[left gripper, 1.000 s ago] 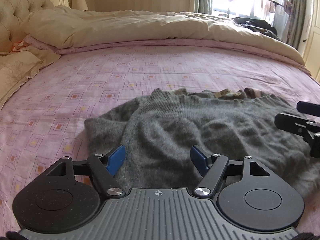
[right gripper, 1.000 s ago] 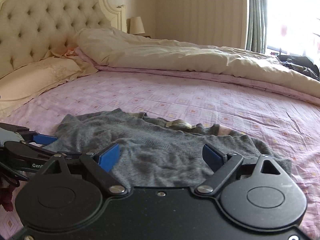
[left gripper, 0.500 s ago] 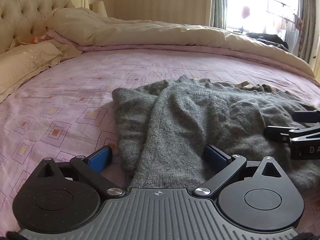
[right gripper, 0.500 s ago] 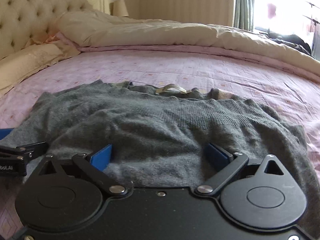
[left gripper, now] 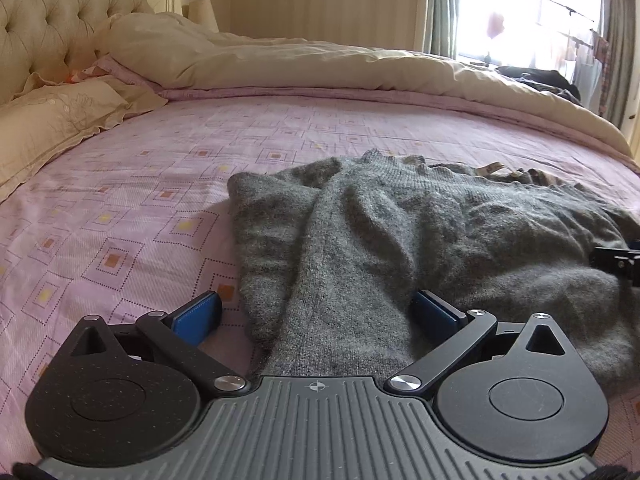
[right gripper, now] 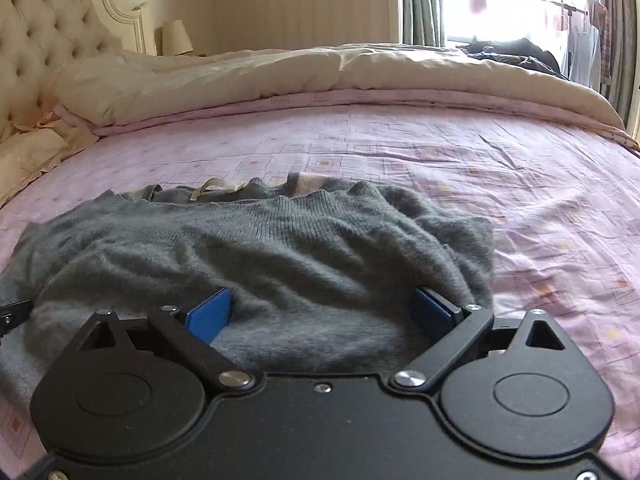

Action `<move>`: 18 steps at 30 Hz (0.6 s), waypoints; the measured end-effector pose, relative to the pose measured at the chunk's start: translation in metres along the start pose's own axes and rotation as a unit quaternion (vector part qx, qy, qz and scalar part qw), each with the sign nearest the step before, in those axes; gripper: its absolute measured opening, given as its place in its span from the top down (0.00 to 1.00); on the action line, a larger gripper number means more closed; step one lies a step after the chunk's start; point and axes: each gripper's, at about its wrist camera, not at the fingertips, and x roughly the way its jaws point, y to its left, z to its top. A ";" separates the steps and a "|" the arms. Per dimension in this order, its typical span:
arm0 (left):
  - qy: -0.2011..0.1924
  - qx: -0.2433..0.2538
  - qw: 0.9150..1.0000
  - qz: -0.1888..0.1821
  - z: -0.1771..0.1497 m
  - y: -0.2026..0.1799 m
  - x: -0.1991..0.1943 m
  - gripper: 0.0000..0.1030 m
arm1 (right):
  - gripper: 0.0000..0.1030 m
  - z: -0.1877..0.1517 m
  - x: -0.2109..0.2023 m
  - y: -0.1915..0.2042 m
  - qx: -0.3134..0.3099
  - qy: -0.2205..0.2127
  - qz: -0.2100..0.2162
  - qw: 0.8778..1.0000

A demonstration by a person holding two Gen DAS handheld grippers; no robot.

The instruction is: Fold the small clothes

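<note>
Left wrist view: we log our left tool (left gripper: 316, 310), pads spread wide, low over the near left edge of one grey knit sweater (left gripper: 420, 240) lying rumpled on the pink patterned bed sheet (left gripper: 120, 200); a folded sleeve or side flap runs away from us between the pads, and the garment's long axis stretches rightward toward our right tool (left gripper: 618, 262), glimpsed at the frame edge. Cream duvet (left gripper: 320, 64) and pillow (left gripper: 52, 116) beyond. Right wrist view: we log our right tool (right gripper: 324, 308), likewise spread, pinching nothing, its pads straddling the sweater's near hem. Each tool sits nearest its own end; we judge a two-handed hem grasp comes next.
</note>
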 end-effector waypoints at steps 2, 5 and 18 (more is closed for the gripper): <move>0.000 0.000 1.000 0.000 0.000 0.000 0.000 0.00 | 0.07 0.003 -0.012 -0.006 0.001 -0.016 0.020 1.000; 0.000 0.000 1.000 0.000 0.000 0.001 0.000 0.00 | 0.07 -0.001 -0.031 -0.024 0.035 -0.042 0.021 0.998; 0.001 0.001 1.000 0.000 0.001 0.000 0.001 0.00 | 0.00 -0.031 -0.014 -0.092 0.210 -0.032 0.168 0.963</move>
